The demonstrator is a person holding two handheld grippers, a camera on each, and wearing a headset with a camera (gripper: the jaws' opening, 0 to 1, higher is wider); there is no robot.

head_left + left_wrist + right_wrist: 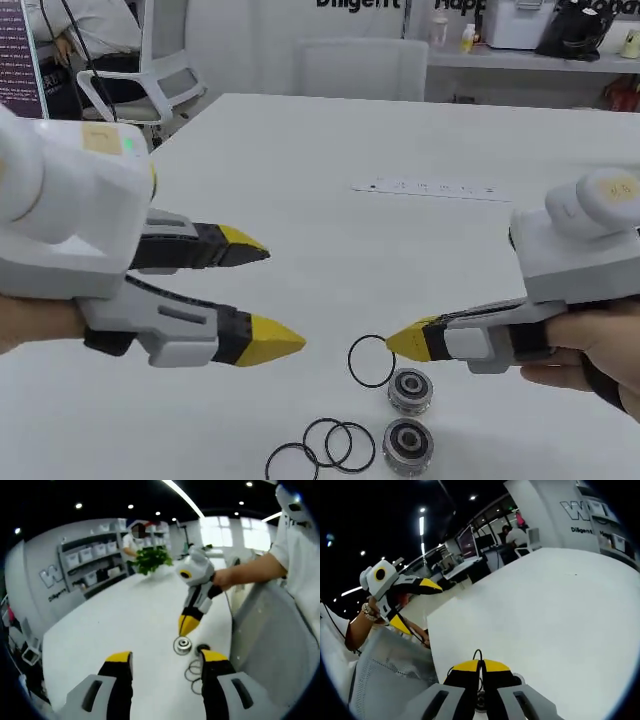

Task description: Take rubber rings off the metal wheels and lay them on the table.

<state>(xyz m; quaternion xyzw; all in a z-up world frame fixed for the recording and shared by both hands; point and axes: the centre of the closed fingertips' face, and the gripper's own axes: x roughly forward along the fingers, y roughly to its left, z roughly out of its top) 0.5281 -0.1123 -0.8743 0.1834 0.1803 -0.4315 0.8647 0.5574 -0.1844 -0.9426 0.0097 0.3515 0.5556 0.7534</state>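
Observation:
My right gripper (392, 343) (480, 666) is shut on a thin black rubber ring (369, 361), which hangs from its yellow tips just left of the upper metal wheel (410, 390). A second metal wheel (407, 443) stands nearer me. Three loose rubber rings (328, 442) lie overlapping on the white table (330, 180), left of that wheel. My left gripper (262, 290) (166, 657) hovers open and holds nothing, left of the ring. In the left gripper view the right gripper (188, 625) points down at a wheel (182, 645), with the loose rings (193, 672) close by.
A pale strip with markings (430, 187) lies on the table beyond the work. A white chair (360, 68) stands at the far edge and an office chair (140, 85) at the back left. Shelves (540, 55) line the far wall.

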